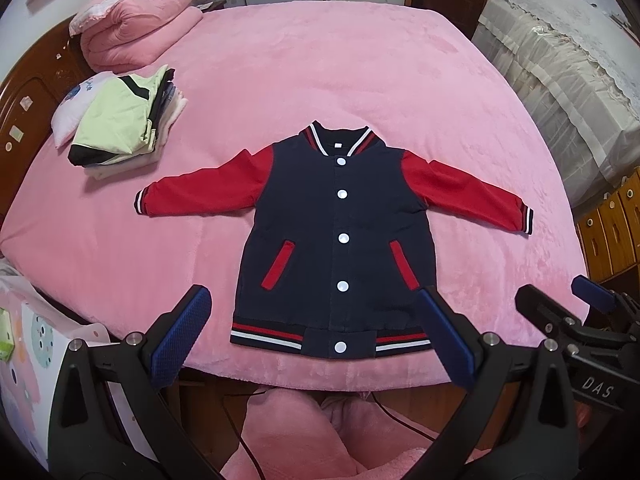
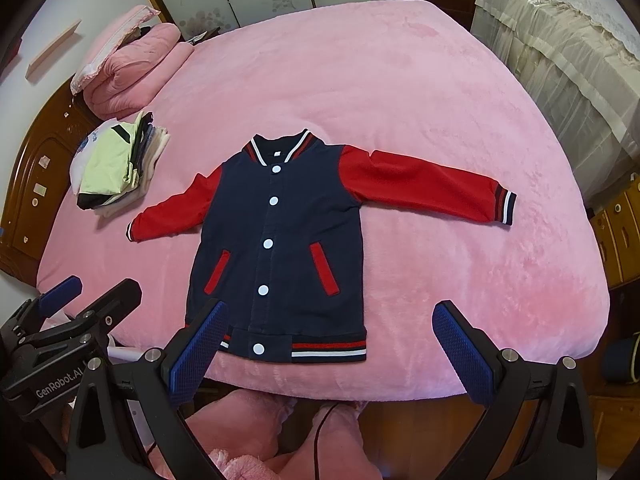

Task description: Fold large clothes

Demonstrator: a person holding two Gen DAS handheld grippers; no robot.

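A navy baseball jacket (image 1: 340, 232) with red sleeves, white snaps and a striped hem lies flat, front up and buttoned, near the front edge of the pink bed; both sleeves are spread out. It also shows in the right wrist view (image 2: 280, 240). My left gripper (image 1: 316, 332) is open and empty, held off the bed's front edge just below the hem. My right gripper (image 2: 332, 348) is open and empty at the same edge, to the right of the left one. The right gripper shows in the left wrist view (image 1: 560, 304), and the left gripper in the right wrist view (image 2: 88, 296).
A stack of folded clothes (image 1: 124, 120) lies at the bed's left side. A rolled pink quilt (image 1: 136, 28) and pillow sit at the far left corner. A wooden headboard (image 1: 24, 108) runs along the left. A lace-covered piece of furniture (image 1: 560, 52) stands on the right.
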